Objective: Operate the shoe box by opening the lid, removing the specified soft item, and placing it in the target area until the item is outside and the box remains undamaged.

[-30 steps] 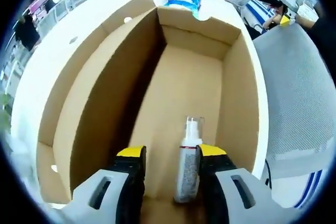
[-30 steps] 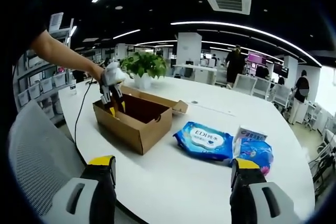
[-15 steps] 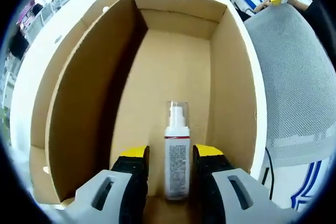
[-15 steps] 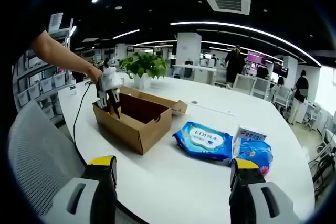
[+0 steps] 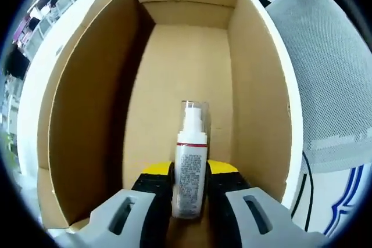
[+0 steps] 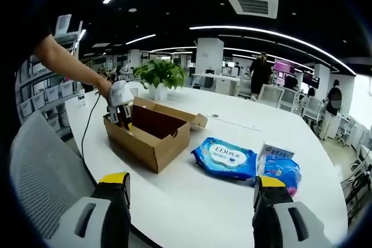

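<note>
Since second ago, left gripper [image 5: 189, 173] slid forward; yellow-tipped jaws now squeeze white spray bottle with clear cap [image 5: 190, 164] lying on floor of open brown cardboard shoe box [image 5: 87, 114]. Right gripper [image 6: 189, 190] wide open, holding nothing, above white table [image 6: 192, 196]. Lift bottle straight, slow; keep off box walls.

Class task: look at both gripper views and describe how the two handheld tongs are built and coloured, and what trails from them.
The left tongs have two light grey moulded jaws with dark inner faces and yellow tips. The right tongs match: grey shells with slotted recesses, black pads, yellow caps. Seen from the right gripper view, the left tongs have a white-grey body, and a thin black cable trails from it over the table edge.
</note>
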Demonstrator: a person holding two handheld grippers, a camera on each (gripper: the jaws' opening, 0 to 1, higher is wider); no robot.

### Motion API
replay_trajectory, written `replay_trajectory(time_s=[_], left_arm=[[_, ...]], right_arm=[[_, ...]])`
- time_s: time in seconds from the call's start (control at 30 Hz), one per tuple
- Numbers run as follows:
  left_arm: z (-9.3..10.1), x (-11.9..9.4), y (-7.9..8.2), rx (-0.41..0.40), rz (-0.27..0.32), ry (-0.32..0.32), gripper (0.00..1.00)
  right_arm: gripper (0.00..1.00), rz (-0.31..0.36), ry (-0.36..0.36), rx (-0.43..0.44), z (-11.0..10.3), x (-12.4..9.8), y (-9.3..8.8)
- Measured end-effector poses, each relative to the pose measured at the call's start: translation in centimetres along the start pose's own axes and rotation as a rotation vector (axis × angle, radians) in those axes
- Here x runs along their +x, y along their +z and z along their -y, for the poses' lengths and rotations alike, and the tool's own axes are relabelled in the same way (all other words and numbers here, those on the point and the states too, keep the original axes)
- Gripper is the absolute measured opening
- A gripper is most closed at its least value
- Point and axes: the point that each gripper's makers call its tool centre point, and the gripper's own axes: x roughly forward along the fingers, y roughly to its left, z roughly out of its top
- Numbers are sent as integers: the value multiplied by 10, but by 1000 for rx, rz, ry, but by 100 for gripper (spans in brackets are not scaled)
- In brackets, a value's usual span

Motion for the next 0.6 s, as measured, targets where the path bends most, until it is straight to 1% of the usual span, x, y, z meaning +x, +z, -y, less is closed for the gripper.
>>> replay_trajectory(time_s=[0.07,0.1,0.13,0.23,0.43,0.6], left_arm=[[-2,-1,0,1,-13,13,20],[-5,-2,0,-28,-17,28,20],[-6,-4,2,-52,-9,33,20],[-8,-10,8,-92,19,40,19],[-13,-27,27,-107,88,79,19],[-13,-42,44,-112,148,99,19]], right_arm=[[80,16,7,-4,0,-2,4],[76,31,10,-9,-1,-4,7],[74,39,13,-11,-1,-5,10],[74,65,28,-22,-5,-7,20],[74,73,64,-34,-11,-6,28],[69,91,85,-48,-14,-6,36]])
